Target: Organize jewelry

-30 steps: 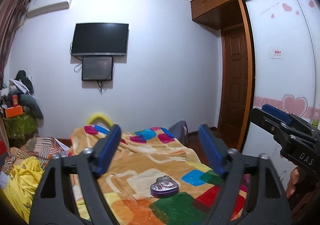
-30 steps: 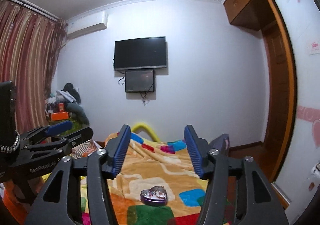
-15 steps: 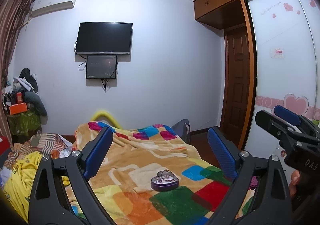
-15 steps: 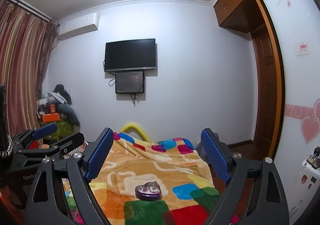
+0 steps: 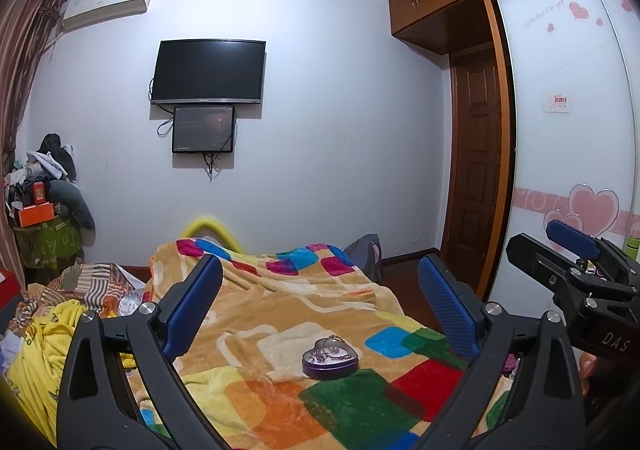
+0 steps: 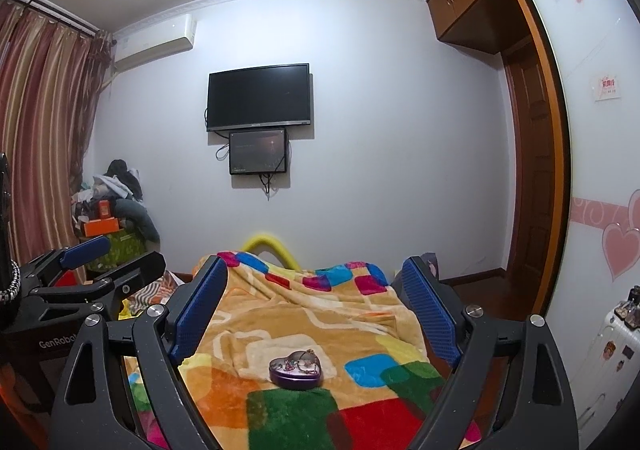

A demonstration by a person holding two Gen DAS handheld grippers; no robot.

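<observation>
A purple heart-shaped tin (image 5: pixel 329 360) (image 6: pixel 296 368) lies on the patchwork blanket (image 5: pixel 280 310) (image 6: pixel 304 302) of a bed, with silvery jewelry (image 5: pixel 330 346) (image 6: pixel 301 360) heaped on top of it. My left gripper (image 5: pixel 320 264) hovers above and short of the tin; its jaws are opening and hold nothing. My right gripper (image 6: pixel 315 264) is level beside it, open wide and empty, the tin framed low between its fingers. Each gripper shows at the edge of the other's view.
A pile of yellow and striped cloth (image 5: pixel 44 334) lies left of the bed. A wardrobe with heart decals (image 5: pixel 580 170) and a wooden door (image 5: pixel 476 170) stand to the right. A white case (image 6: pixel 612 350) is at the lower right. A television (image 6: pixel 258 96) hangs on the far wall.
The fingers of both grippers have spread wider apart, the right ones much more. The tin has stayed where it was on the blanket.
</observation>
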